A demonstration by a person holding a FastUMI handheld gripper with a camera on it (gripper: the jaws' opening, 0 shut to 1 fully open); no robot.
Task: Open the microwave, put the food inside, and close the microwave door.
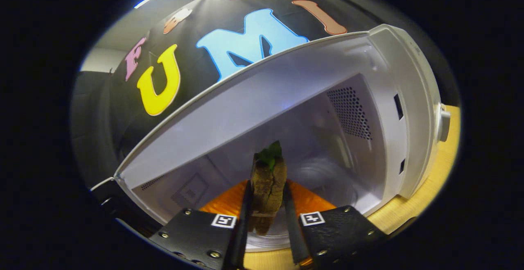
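— What are the jaws doing?
— The gripper is clamping both sides of the brown food piece with green leaf, holding it upright.
— And where is it hanging?
— Inside the open microwave, over the orange plate; the microwave is sitting on the wooden counter.

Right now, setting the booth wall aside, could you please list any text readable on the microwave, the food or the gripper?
Microwave: no text readable on its frame, cavity or knob.
Gripper, shut on the food: two square coded markers, patterns rather than words.
Food: no text.
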